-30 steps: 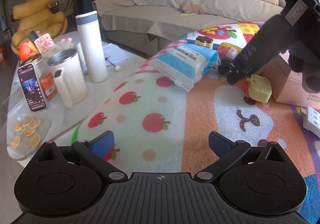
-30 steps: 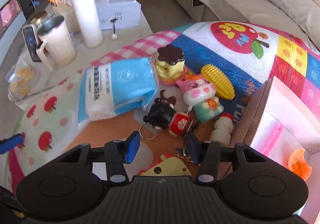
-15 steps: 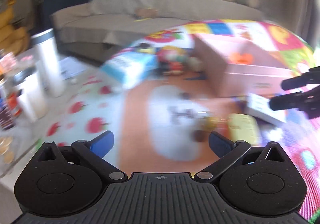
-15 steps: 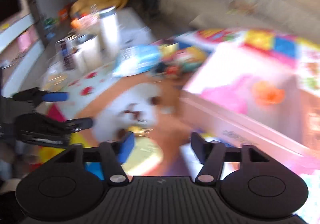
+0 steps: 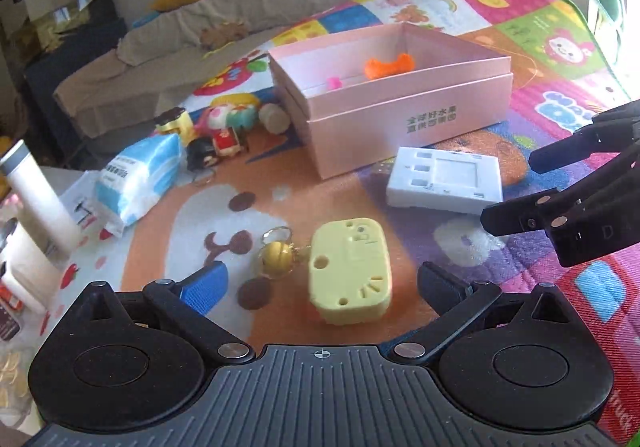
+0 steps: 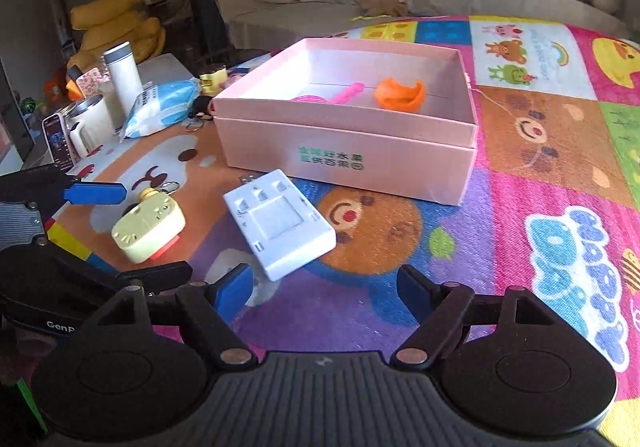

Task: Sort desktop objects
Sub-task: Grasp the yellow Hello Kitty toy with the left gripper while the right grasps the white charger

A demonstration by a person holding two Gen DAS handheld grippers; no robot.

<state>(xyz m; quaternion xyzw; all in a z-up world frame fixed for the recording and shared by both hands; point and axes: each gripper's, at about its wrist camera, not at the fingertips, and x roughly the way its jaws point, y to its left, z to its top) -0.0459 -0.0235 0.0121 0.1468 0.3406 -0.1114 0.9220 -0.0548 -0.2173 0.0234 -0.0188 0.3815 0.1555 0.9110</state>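
A yellow block toy (image 5: 350,273) with a keyring lies on the mat just ahead of my open, empty left gripper (image 5: 320,283); it also shows in the right wrist view (image 6: 148,227). A white flat device (image 5: 446,181) lies in front of the open pink box (image 5: 396,115), which holds an orange piece (image 5: 388,66) and a pink piece. My right gripper (image 6: 324,285) is open and empty, just short of the white device (image 6: 280,225). The pink box (image 6: 348,155) stands beyond it.
Several small toy figures (image 5: 216,127) and a blue-white tissue pack (image 5: 138,177) lie left of the box. A white bottle (image 6: 122,77), a mug (image 6: 86,125) and a phone (image 6: 58,143) stand at the table's left end. A sofa runs behind.
Both grippers have swung right, away from the toy cluster, to face the pink box. The yellow block toy now lies loose on the mat in front of my left gripper.
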